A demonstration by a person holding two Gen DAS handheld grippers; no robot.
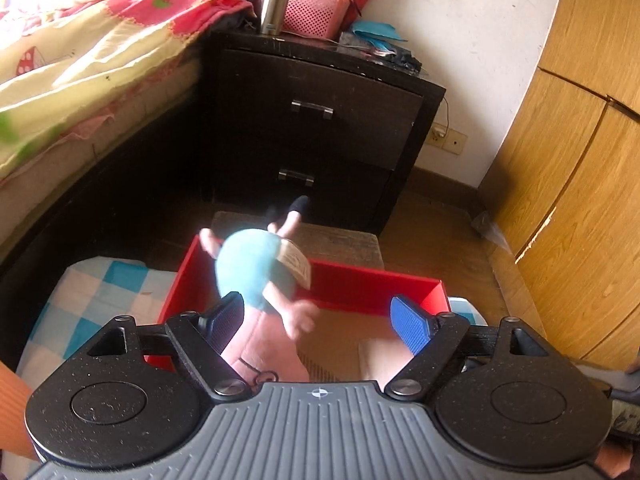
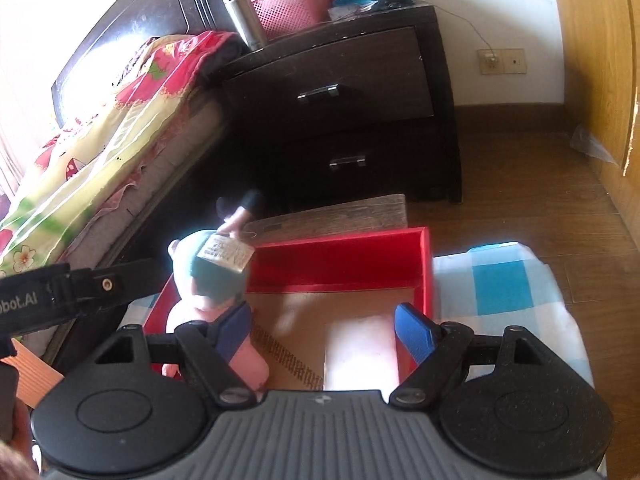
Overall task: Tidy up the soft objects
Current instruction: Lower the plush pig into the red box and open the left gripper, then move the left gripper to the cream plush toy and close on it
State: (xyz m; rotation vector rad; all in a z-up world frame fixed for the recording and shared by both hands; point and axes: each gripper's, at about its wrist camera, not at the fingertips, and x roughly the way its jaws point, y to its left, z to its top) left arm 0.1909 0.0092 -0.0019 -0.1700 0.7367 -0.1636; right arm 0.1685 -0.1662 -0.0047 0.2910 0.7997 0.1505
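Observation:
A pink pig plush in a teal dress [image 1: 256, 268] is upside down over the red box [image 1: 372, 284], legs up, head down by the box's left side. My left gripper [image 1: 320, 322] is open, its left finger touching the plush; the toy looks blurred. In the right wrist view the plush [image 2: 212, 276] sits at the left edge of the red box [image 2: 340, 260]. My right gripper [image 2: 324, 334] is open over the box's cardboard floor, its left finger beside the plush. The left gripper's body [image 2: 60, 292] shows at the left.
The box rests on a blue-and-white checked cloth [image 2: 504, 284]. A dark nightstand [image 1: 320, 120] stands behind, with a steel flask [image 1: 276, 0] and a pink basket [image 1: 316, 8]. The bed [image 1: 80, 72] is left, a wooden wardrobe [image 1: 580, 160] right, a wooden stool [image 2: 332, 216] behind the box.

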